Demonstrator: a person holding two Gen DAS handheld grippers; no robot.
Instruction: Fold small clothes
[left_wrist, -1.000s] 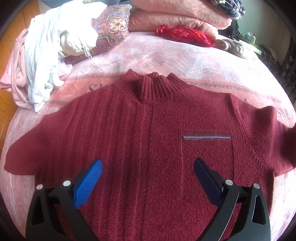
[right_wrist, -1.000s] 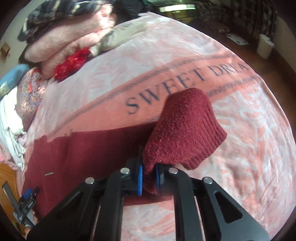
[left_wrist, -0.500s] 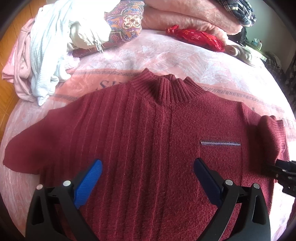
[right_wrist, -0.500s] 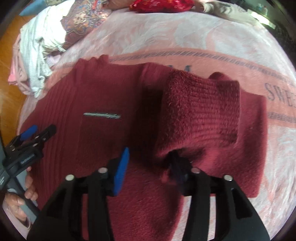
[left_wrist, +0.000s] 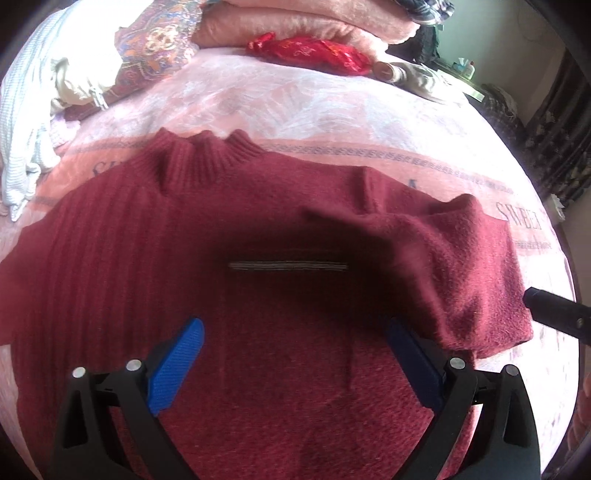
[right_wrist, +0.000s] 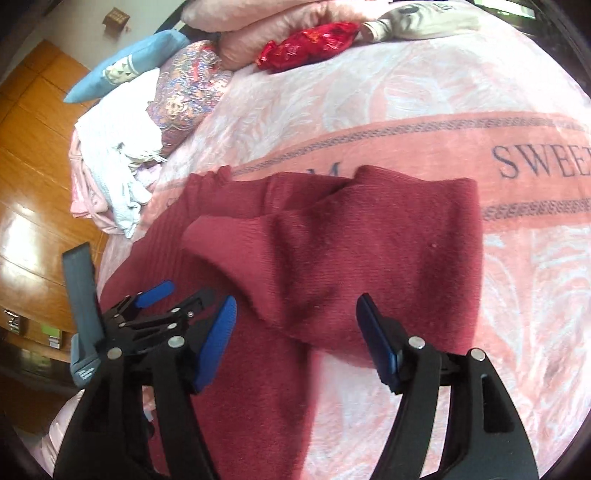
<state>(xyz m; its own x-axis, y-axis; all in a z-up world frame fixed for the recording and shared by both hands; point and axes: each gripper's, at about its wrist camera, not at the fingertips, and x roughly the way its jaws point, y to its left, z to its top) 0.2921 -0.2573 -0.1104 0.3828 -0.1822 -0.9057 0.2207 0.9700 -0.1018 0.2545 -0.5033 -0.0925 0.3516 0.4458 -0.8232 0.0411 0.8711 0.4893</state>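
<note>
A dark red knit sweater (left_wrist: 147, 258) lies flat, front up, on a pink blanket (left_wrist: 314, 110), collar away from me. Its right sleeve (left_wrist: 461, 266) is folded inward over the chest, beside the small zip pocket (left_wrist: 288, 266). My left gripper (left_wrist: 293, 332) hovers open over the sweater's lower front, nothing between its blue pads. In the right wrist view the folded sleeve (right_wrist: 369, 258) lies just beyond my right gripper (right_wrist: 295, 306). Its jaws are opening, and the pads stand clear of the sleeve edge below them. The left gripper (right_wrist: 184, 295) shows at the left there.
A heap of white and pink clothes (left_wrist: 29, 122) lies at the bed's left edge beside a patterned pillow (left_wrist: 155, 48). A shiny red bundle (left_wrist: 310, 51) and stacked pink blankets (left_wrist: 295, 18) line the far side. Wooden floor (right_wrist: 33, 184) lies past the left edge.
The right gripper carried the sleeve cuff inward over the sweater's body, then opened and let it go. The left gripper shifted right over the sweater, staying open.
</note>
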